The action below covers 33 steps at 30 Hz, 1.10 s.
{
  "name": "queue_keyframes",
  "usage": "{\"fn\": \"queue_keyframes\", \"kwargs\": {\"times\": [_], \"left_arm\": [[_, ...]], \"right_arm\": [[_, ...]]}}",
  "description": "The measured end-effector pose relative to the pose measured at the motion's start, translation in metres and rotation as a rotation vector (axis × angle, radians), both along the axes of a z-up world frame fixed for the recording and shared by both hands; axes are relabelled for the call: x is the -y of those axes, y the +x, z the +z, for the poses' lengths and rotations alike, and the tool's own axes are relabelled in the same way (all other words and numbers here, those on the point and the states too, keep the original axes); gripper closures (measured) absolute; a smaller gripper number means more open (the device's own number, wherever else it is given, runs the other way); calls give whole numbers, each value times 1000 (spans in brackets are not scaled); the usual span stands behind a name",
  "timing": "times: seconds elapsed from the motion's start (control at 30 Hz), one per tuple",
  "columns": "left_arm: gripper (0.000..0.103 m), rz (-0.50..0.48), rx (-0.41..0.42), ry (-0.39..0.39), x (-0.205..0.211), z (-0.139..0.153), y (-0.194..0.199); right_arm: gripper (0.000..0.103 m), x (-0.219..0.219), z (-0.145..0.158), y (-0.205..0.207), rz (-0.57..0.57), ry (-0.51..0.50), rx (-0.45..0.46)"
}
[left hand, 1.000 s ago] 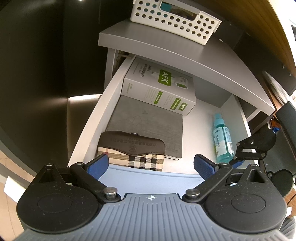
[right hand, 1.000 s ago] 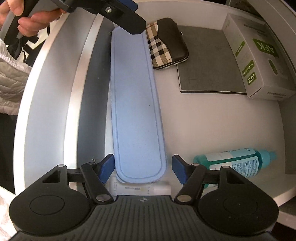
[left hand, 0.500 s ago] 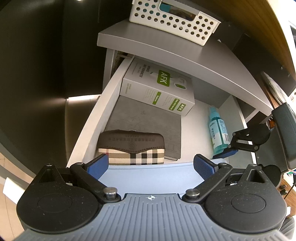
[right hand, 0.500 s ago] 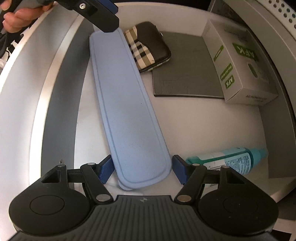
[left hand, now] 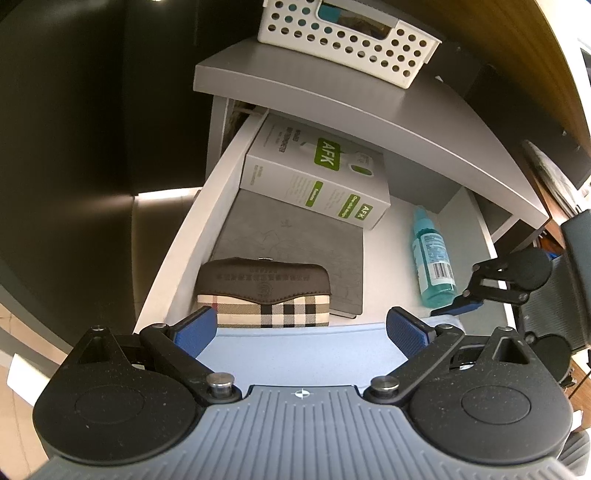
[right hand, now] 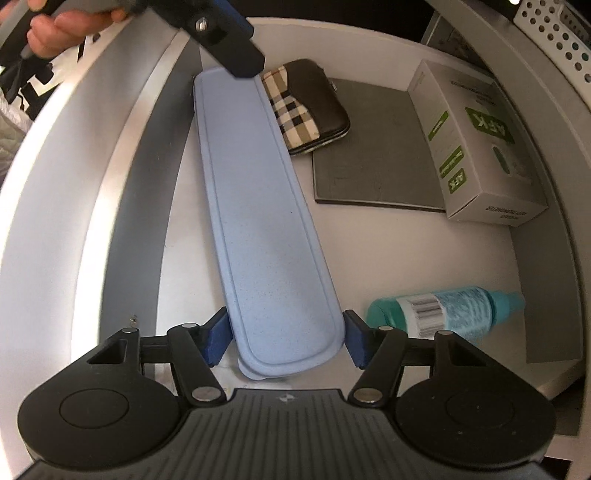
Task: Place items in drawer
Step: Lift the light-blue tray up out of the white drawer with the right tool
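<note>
Blue case (right hand: 269, 229): long, flat, rounded ends; spans the open drawer (right hand: 388, 258) along its front; far end under the left gripper, near end between the right gripper's pads; whether resting on the drawer floor or held just above, not clear.
Right gripper (right hand: 284, 338): closed narrowly on the case's near end, blue pads (right hand: 216, 338) against both long edges.
Left gripper (left hand: 301, 330): pads set wide, the case's end between them; contact with the case's edges not discernible.
Hand (right hand: 62, 27): cut off at the top left corner of the right wrist view, gripping the left tool's handle.
Plaid wallet (left hand: 264, 295): touching the case's far long edge, partly on the grey notebook (left hand: 295, 243).
AFK box (left hand: 317, 173): at the drawer's back, partly under the shelf.
Teal bottle (right hand: 447, 312): on its side near the right gripper, base partly hidden by it.
White basket (left hand: 347, 37): on the shelf above, top cut off.
</note>
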<state>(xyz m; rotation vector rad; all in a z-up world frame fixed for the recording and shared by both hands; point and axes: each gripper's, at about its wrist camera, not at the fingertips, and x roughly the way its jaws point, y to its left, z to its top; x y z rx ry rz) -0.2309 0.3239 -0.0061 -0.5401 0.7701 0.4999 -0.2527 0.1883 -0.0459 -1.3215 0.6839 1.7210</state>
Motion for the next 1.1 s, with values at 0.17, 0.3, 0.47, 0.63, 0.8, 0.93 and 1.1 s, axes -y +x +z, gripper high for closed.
{"fn": "queue_keyframes", "kwargs": {"times": [0.17,0.3,0.47,0.63,0.8,0.93,1.1], "left_arm": [[4,4,-5,-1,0,0,0],[4,3,-7,2,0,0,0],[4,-1,-9,3,1,0,1],[4,-13,-12,-1,2,0,3],[5,-88,-16,-16,10,1,14],[11,-151,-2,-43,17,4,25],[22,-229,-9,-58,30,4,41]], "right_arm": [[35,-3,19,-7,-24,-19,23],[35,-1,31,-10,-52,-46,41],[35,4,42,-10,-101,-97,56],[35,13,57,-9,-136,-125,64],[35,28,69,-3,-160,-131,70],[35,43,74,2,-190,-131,73],[35,64,82,10,-234,-110,58]]}}
